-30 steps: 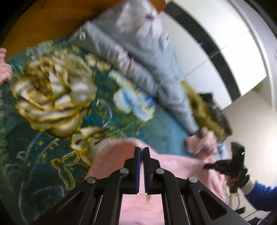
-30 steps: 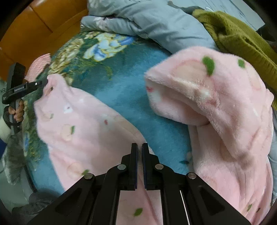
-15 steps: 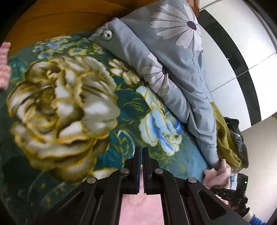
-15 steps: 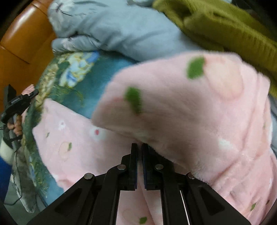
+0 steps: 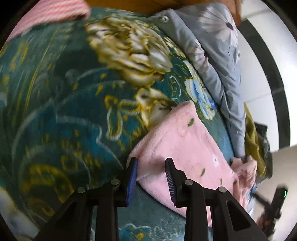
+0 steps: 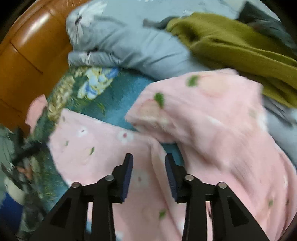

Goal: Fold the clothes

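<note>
A pink fleece garment [image 5: 182, 144] with small green leaf prints lies on a teal floral blanket [image 5: 61, 103]. My left gripper [image 5: 151, 163] is open, its jaws apart over the garment's near corner. In the right wrist view the garment [image 6: 104, 148] lies flat at the left, and a folded-over part [image 6: 213, 115] is heaped at the right. My right gripper [image 6: 148, 159] is open just above the flat part, holding nothing. The other gripper [image 5: 276, 204] shows blurred at the lower right of the left wrist view.
A grey-blue daisy-print quilt [image 6: 130, 42] and an olive knit [image 6: 232, 46] are heaped at the far side. A wooden headboard [image 6: 24, 61] stands at the left. A pink striped cloth [image 5: 55, 13] lies at the blanket's far edge.
Both grippers were shut on the pink garment and have opened, letting it go. The garment has dropped onto the blanket. Both views have shifted and blurred with the motion.
</note>
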Available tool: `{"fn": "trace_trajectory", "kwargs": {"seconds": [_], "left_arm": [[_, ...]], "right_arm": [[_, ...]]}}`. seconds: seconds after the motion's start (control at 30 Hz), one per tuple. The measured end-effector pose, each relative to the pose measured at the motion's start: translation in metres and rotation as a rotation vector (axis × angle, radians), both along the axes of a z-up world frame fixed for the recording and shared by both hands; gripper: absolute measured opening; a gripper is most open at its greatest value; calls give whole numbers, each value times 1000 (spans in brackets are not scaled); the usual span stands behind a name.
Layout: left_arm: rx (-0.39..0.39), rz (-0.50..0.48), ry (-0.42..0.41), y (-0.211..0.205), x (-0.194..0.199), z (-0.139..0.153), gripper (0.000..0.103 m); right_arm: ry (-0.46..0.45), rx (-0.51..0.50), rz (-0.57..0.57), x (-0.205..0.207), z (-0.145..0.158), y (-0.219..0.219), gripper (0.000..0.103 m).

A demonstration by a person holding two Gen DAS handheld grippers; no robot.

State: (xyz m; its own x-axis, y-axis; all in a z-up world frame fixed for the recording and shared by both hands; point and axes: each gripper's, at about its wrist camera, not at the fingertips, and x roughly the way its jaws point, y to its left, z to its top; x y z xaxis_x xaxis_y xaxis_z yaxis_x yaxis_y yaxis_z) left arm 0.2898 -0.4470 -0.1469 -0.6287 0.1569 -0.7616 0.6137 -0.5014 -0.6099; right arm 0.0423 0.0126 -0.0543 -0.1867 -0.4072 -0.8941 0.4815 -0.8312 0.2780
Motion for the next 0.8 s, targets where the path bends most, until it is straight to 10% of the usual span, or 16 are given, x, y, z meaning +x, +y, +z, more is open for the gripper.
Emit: {"fn": "trace_trajectory", "kwargs": {"seconds": [0.47, 0.8], "left_arm": [[136, 130, 45, 2, -12, -13, 31], [72, 185, -55, 16, -17, -3, 15]], "right_arm": [[-183, -13, -1127, 240, -15, 380, 42], [-221, -414, -1446, 286, -78, 436, 43]]}}
